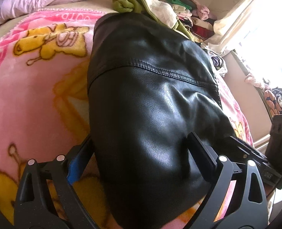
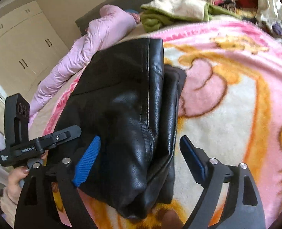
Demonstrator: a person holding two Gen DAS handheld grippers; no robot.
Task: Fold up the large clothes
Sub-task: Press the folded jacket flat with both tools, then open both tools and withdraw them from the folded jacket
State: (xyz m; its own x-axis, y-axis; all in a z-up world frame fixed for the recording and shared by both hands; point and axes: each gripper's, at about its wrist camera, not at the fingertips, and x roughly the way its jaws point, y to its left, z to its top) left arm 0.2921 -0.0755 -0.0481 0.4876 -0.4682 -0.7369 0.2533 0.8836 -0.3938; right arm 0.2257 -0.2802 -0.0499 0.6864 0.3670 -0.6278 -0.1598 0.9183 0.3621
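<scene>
Here the folded black leather jacket lies on the pink blanket; right gripper spread wide around it, left gripper apparently likewise.

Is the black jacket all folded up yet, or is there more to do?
Mostly done: the black jacket lies folded in a narrow bundle on the pink blanket. Right now the right gripper is open around its near end, pads clear; the left gripper straddles it too. Still left, probably: more clothes piled at the back.
</scene>
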